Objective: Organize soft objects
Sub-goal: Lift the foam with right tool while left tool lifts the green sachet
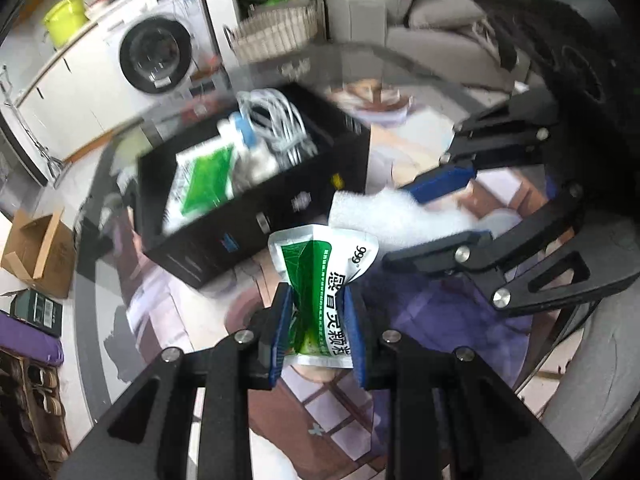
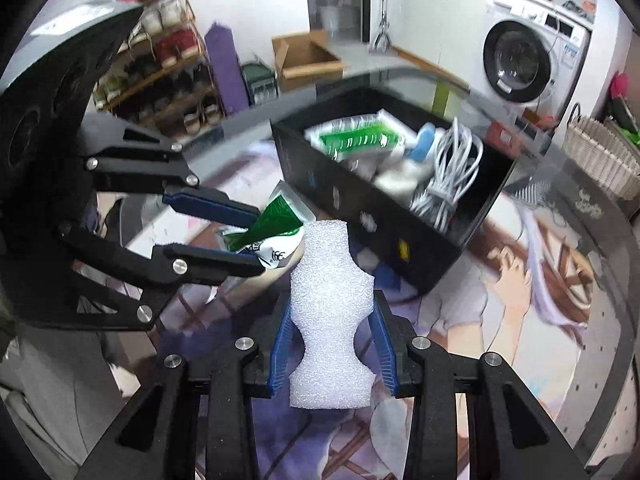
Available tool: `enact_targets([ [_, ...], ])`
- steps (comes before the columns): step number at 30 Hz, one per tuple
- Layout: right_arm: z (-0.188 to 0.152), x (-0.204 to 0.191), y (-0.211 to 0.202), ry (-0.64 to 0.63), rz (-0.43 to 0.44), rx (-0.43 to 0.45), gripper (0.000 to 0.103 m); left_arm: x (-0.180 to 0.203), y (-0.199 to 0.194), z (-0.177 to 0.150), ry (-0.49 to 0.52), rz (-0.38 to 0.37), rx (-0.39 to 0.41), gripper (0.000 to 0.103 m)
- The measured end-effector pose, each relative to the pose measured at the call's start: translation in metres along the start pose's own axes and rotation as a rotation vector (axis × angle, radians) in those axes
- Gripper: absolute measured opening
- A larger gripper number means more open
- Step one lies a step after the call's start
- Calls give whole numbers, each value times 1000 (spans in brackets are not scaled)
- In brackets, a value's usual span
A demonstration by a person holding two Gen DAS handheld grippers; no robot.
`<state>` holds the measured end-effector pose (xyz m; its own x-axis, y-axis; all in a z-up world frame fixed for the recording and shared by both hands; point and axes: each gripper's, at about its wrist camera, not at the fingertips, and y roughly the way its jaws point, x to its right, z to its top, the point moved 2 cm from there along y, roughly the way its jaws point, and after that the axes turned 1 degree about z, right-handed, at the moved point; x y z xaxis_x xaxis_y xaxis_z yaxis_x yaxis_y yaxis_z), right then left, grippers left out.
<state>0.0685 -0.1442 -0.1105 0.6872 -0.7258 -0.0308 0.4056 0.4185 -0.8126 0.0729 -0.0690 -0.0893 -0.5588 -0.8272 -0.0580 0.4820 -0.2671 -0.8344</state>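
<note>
My left gripper (image 1: 318, 320) is shut on a green and white medicine sachet (image 1: 324, 280), pinching its middle above the table. My right gripper (image 2: 330, 336) is shut on a white foam piece (image 2: 328, 312), squeezed at its waist. In the left wrist view the right gripper (image 1: 448, 208) holds the foam (image 1: 400, 212) just right of the sachet. In the right wrist view the left gripper (image 2: 252, 236) holds the sachet (image 2: 276, 224) to the left. A black box (image 1: 256, 216) lies ahead, holding a green sachet (image 1: 204, 176), a white cable coil (image 1: 276, 120) and small white items; it also shows in the right wrist view (image 2: 380, 224).
The round glass table (image 1: 100, 272) covers a printed mat (image 2: 520, 280). Around it stand a washing machine (image 1: 154, 56), a wicker basket (image 2: 600, 156), a cardboard box (image 1: 36, 248), a shoe rack (image 2: 168, 68) and a grey sofa (image 1: 448, 40).
</note>
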Motion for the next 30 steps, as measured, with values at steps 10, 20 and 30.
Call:
enact_targets([
  [10,18,3,-51,19,-22,253,37,-17,-51,16,-67,23,250,24],
  [20,24,-13,-102,16,-39,510,37,-25,-87,12,-92,99,453,24],
  [30,20,-21,-127,-6,-180,631,37,-36,-109,6,-115,167,586,24],
])
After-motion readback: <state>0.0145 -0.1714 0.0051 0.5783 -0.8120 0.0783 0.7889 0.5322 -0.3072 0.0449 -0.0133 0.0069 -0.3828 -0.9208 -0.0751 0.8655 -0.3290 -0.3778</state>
